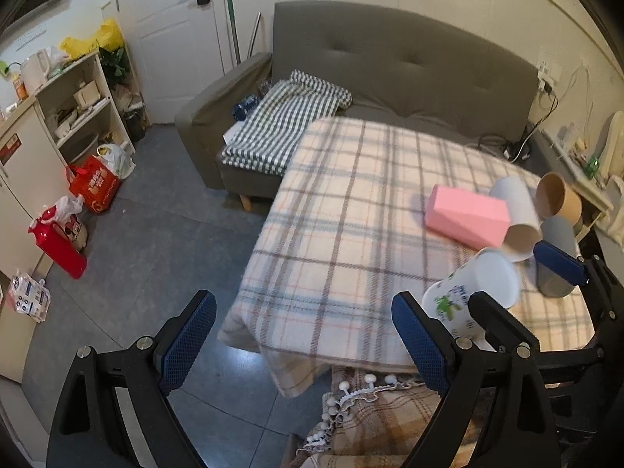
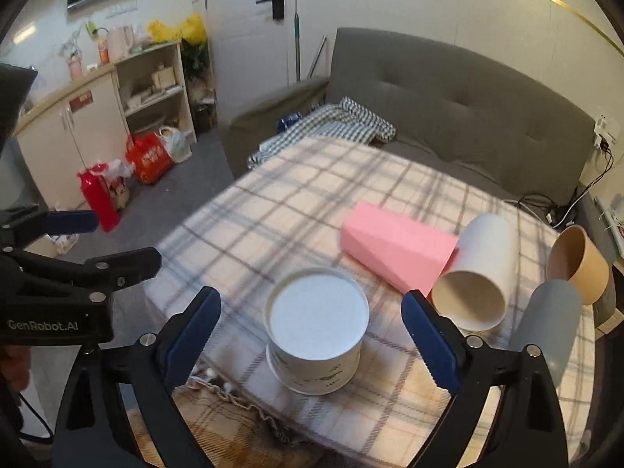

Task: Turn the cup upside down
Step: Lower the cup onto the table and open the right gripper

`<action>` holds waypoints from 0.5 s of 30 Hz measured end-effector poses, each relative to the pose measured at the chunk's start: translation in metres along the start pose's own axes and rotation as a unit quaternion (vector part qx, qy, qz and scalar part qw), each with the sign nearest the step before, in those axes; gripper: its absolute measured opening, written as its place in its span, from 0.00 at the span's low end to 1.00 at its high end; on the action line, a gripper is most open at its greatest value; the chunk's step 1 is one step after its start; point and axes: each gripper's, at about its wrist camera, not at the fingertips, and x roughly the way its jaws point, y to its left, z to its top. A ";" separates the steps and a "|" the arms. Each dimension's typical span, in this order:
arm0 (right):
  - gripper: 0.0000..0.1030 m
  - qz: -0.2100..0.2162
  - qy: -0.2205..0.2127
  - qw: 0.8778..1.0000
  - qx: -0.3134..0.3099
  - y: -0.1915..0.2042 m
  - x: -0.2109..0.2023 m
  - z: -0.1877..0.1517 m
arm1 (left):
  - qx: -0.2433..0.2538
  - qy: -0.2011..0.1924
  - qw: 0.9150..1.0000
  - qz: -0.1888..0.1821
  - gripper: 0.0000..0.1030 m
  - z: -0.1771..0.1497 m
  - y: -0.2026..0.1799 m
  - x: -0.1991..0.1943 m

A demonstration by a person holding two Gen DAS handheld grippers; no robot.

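Observation:
A white paper cup with green print point(image 2: 316, 331) stands upside down on the plaid-covered table point(image 2: 273, 210), base up, near the front edge. My right gripper point(image 2: 310, 331) is open, one finger on each side of the cup, not touching it. The cup also shows in the left wrist view point(image 1: 474, 292), between the right gripper's blue pads point(image 1: 557, 263). My left gripper point(image 1: 304, 343) is open and empty, off the table's left front corner, over the floor. It shows at the left of the right wrist view point(image 2: 70, 234).
A pink box point(image 2: 394, 251), a white cup on its side point(image 2: 477, 273), a grey cup point(image 2: 548, 319) and a brown cup point(image 2: 577, 261) sit at the table's right. A grey sofa point(image 2: 448, 117) stands behind. Bags and a red flask point(image 1: 58, 245) lie on the floor at left.

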 end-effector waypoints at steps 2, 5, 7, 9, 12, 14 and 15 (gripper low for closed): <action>0.92 -0.008 -0.014 1.000 0.001 -0.001 -0.013 0.002 | 0.004 -0.017 1.000 0.003 0.92 0.002 -0.003 -0.015; 0.92 -0.010 -0.029 0.999 0.011 -0.007 -0.034 0.004 | 0.004 -0.040 0.999 0.004 0.92 0.003 -0.008 -0.036; 0.92 -0.015 -0.042 0.999 0.018 -0.011 -0.047 0.004 | 0.002 -0.057 0.998 0.001 0.92 0.004 -0.011 -0.049; 0.92 -0.019 -0.054 0.998 0.024 -0.016 -0.063 0.002 | 0.003 -0.074 0.997 -0.004 0.92 0.003 -0.017 -0.063; 0.92 -0.028 -0.069 0.997 0.031 -0.024 -0.083 -0.004 | 0.001 -0.099 0.995 -0.011 0.92 -0.001 -0.027 -0.078; 0.92 -0.035 -0.080 0.995 0.040 -0.031 -0.098 -0.011 | 0.000 -0.124 0.992 -0.006 0.92 -0.008 -0.033 -0.086; 0.93 -0.038 -0.085 0.995 0.046 -0.034 -0.104 -0.015 | 0.001 -0.134 0.991 -0.003 0.92 -0.012 -0.036 -0.088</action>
